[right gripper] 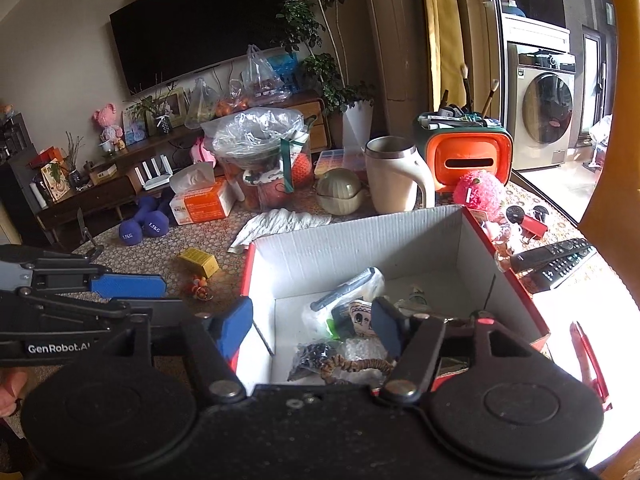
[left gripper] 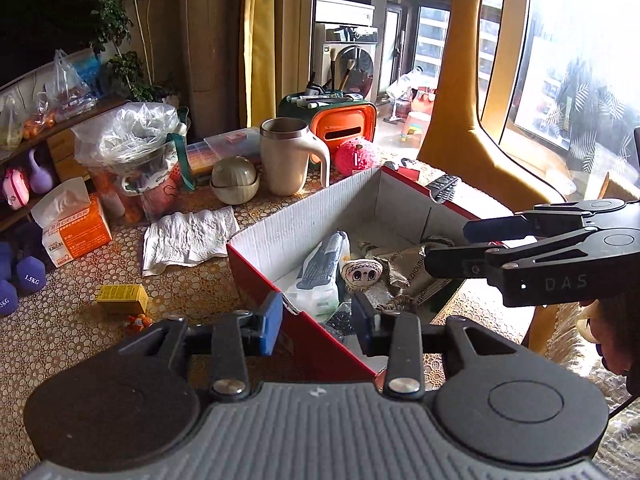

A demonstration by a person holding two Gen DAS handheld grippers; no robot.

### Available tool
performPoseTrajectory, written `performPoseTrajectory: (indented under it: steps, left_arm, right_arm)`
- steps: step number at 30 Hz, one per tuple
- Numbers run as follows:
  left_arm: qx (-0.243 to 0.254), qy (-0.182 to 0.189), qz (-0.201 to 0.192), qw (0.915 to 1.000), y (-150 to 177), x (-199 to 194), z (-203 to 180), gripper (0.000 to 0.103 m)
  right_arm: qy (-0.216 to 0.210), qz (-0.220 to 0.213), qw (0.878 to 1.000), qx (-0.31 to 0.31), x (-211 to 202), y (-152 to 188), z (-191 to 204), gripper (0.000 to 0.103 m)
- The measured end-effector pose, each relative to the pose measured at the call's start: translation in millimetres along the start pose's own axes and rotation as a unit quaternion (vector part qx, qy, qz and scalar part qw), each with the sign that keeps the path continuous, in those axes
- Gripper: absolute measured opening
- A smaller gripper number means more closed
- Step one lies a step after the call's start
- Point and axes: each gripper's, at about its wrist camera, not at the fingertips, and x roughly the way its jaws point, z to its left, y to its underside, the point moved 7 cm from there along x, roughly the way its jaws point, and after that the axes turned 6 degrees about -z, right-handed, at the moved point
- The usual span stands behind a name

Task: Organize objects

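Note:
A cardboard box (left gripper: 280,236), red outside and white inside, stands open on the patterned table. In it lie a plastic-wrapped pack (left gripper: 320,272), a small white pouch with a drawn face (left gripper: 362,274), a bag of black beads (right gripper: 312,356) and a brown braided band (right gripper: 360,366). My left gripper (left gripper: 317,326) hangs open over the box's near corner, nothing between its blue pads. My right gripper (right gripper: 311,330) is open above the box's near edge and holds nothing. Each gripper shows in the other's view: the right gripper (left gripper: 464,248) and the left gripper (right gripper: 160,294).
Left of the box lie a yellow carton (left gripper: 122,298), a small orange toy (left gripper: 138,322), a crumpled white cloth (left gripper: 188,236) and a tissue box (left gripper: 76,232). Behind stand a cream mug (left gripper: 286,160), a lidded bowl (left gripper: 234,180) and an orange organiser (left gripper: 344,128). Remotes (right gripper: 556,262) and a red pen (right gripper: 592,364) lie to the right.

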Motion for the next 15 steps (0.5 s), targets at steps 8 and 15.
performPoseTrajectory:
  steps: [8, 15]
  left_arm:
    - [-0.011, -0.016, -0.017, 0.9997, 8, -27, 28, 0.063]
    - [-0.030, -0.036, -0.020, 0.9987, 19, -39, 59, 0.075]
  right_arm:
    - [-0.020, -0.010, 1.000, -0.006, -8, 6, 32, 0.079]
    - [-0.038, -0.010, 0.999, -0.014, -1, 11, 61, 0.093]
